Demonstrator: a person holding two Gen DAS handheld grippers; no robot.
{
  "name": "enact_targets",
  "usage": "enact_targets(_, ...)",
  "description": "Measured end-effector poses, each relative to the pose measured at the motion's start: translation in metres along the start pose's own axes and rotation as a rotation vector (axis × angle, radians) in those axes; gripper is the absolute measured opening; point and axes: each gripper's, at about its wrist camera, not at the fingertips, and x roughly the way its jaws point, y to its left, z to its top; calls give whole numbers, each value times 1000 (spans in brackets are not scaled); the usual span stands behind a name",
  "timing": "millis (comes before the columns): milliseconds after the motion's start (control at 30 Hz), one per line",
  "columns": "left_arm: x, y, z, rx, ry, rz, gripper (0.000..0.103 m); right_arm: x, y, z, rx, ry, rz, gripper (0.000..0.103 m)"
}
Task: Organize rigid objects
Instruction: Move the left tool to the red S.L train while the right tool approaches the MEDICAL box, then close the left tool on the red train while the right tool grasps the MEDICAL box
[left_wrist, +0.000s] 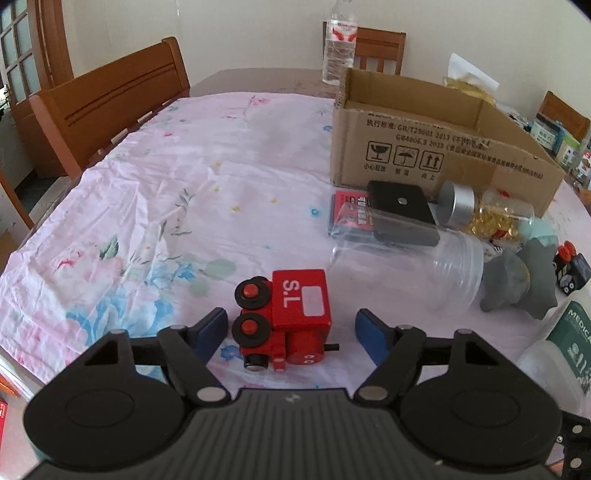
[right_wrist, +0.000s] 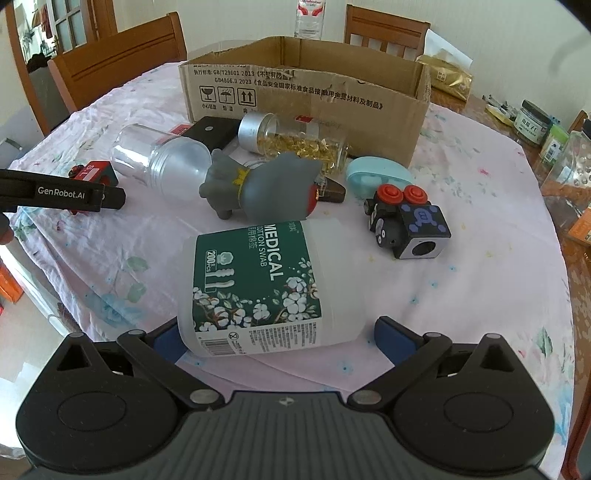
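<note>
On the flowered tablecloth (left_wrist: 155, 192), seen from the left wrist camera, a red toy train (left_wrist: 286, 317) lies tipped on its side with "S.L" showing on its cab. The left gripper (left_wrist: 291, 332) is spread wide, its blue fingers (left_wrist: 210, 328) standing on either side of the train without touching it. Further back to the right, an open cardboard box (left_wrist: 439, 147) sits on the cloth. Just in front of it lie a black block (left_wrist: 402, 214) resting over a red packet (left_wrist: 351, 216), a clear plastic jar (left_wrist: 410, 266) on its side, and a silver-capped bottle (left_wrist: 487, 210) of gold capsules. A grey toy figure (left_wrist: 517, 284) lies beside the jar's mouth. A water bottle (left_wrist: 339, 40) stands behind the box.

From the right wrist camera, a white cotton swab tub (right_wrist: 266, 284) with a green "MEDICAL" label lies on its side between the blue fingers (right_wrist: 395, 341) of the right gripper (right_wrist: 277, 338). Those jaws are released and wide; the right finger is clear of the tub, while the left one sits close against it and I cannot tell if it touches. Beyond the tub lies the grey toy figure (right_wrist: 266, 184), with a black toy train (right_wrist: 406, 219) to its right and a pale blue case (right_wrist: 378, 177) near the box (right_wrist: 306, 85). The clear jar (right_wrist: 162, 158) and capsule bottle (right_wrist: 295, 142) lie before the box. At the left edge the other tool reaches in over the red train (right_wrist: 96, 173).
</note>
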Motion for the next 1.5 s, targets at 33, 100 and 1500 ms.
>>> enact_targets(33, 0, 0, 0, -4, -4, 2, 75, 0, 0, 0, 0, 1, 0, 103)
enact_targets(100, 1, 1, 1, -10, -13, 6, 73, 0, 1, 0, 2, 3, -1, 103)
enact_targets(1500, -6, 23, 27, 71, 72, -78, 48, -3, 14, 48, -118, 110, -8, 87)
